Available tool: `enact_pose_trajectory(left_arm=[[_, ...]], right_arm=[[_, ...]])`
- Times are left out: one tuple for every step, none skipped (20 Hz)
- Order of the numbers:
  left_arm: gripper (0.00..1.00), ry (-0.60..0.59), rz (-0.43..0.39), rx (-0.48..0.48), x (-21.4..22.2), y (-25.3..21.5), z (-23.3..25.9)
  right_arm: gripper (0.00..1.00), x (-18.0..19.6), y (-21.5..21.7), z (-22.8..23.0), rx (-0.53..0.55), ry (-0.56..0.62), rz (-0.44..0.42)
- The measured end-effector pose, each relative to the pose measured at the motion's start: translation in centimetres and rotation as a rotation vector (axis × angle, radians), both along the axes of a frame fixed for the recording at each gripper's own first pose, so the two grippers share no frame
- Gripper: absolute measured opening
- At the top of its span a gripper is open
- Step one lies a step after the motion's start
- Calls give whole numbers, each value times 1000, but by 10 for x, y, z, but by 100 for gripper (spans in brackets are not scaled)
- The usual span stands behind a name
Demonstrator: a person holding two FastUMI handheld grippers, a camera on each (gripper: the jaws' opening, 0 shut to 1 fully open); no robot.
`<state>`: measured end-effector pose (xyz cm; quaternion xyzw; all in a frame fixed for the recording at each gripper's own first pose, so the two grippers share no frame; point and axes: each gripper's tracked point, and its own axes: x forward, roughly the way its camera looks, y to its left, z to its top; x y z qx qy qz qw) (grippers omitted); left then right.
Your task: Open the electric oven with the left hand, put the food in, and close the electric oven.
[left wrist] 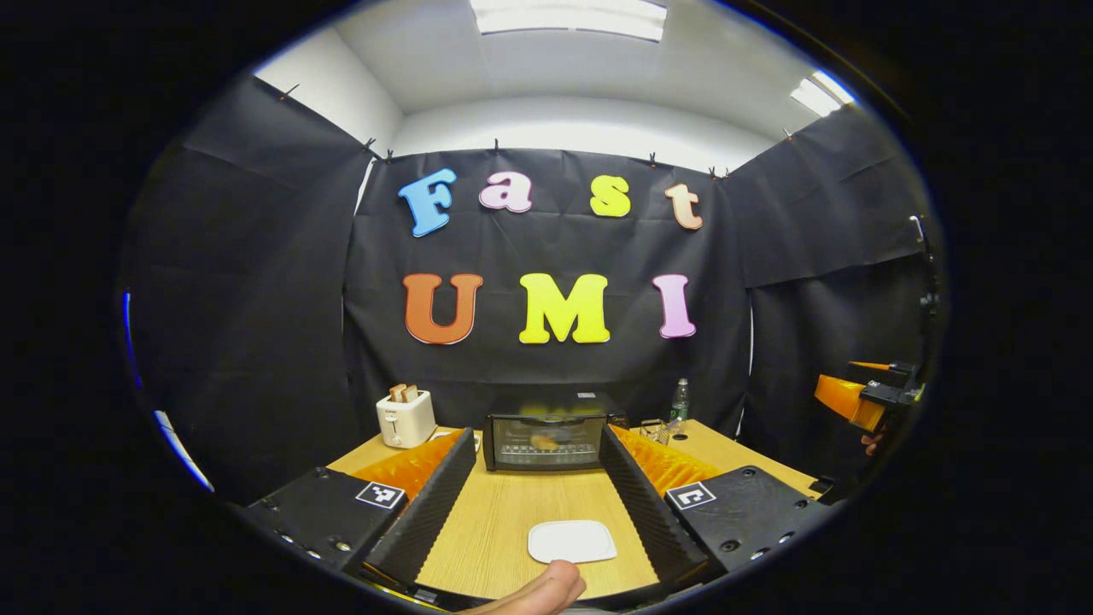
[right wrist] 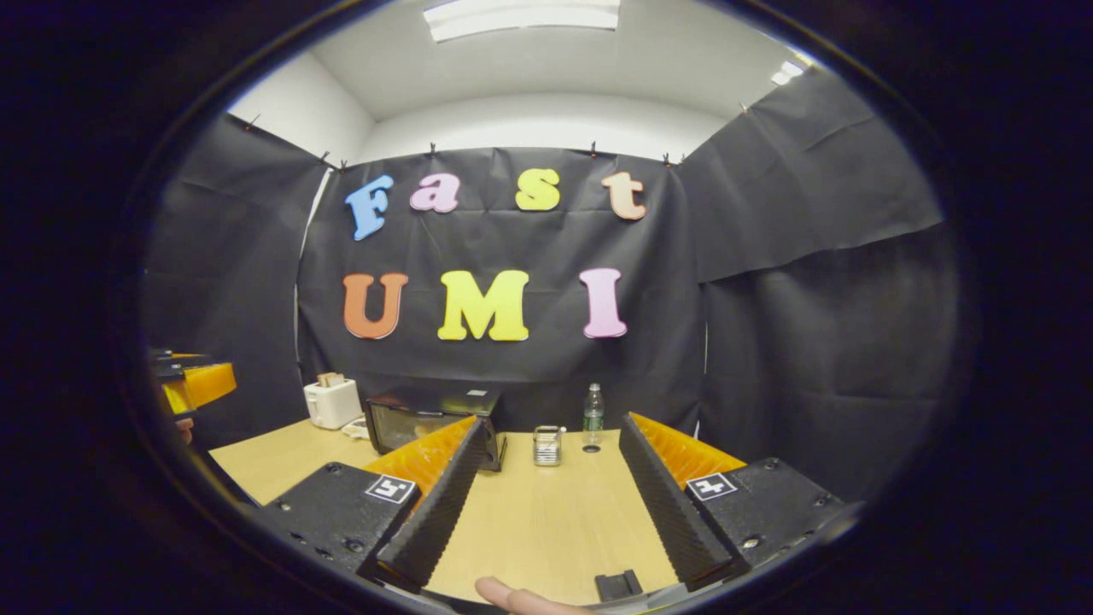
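Note:
The black electric oven (left wrist: 546, 437) stands at the back of the wooden table (left wrist: 512, 512), its glass door closed, with a piece of food (left wrist: 544, 442) visible behind the glass. A white plate (left wrist: 571, 541) lies bare on the table in front of it. My left gripper (left wrist: 536, 457) is open, its fingers framing the oven from a distance. In the right gripper view the oven (right wrist: 427, 416) sits at the back left. My right gripper (right wrist: 553, 444) is open over bare table. The right gripper (left wrist: 862, 395) also appears at the far right edge of the left gripper view.
A white toaster (left wrist: 406, 416) with bread slices stands left of the oven. A wire holder (right wrist: 547, 444) and a water bottle (right wrist: 593, 408) stand to the oven's right. A small black object (right wrist: 618, 585) lies near the table's front edge. Fingertips (left wrist: 546, 589) show at the bottom.

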<state>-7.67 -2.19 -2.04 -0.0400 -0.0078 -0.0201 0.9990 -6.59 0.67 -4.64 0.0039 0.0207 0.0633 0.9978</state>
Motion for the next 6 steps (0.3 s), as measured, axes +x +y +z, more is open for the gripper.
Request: enact_pose_trajectory(left_arm=[[95,0,2,-1,-1,2,-1],[95,5,3,3,-3,3,-4],[95,14,7,7,-4,5,-8],[95,20,14,11,-5,8,-10],[95,22,17,13,-7,9,-12],[95,20,18,15,-9,10,-13]], right_arm=[[96,-1,2,1,7,-8,2],[96,-2,4,4,11,-15,3],[96,-3,6,5,12,-18,2],[96,-4,10,5,11,-18,2],[96,-6,14,5,9,-20,9],[96,-9,20,9,2,-30,20]])
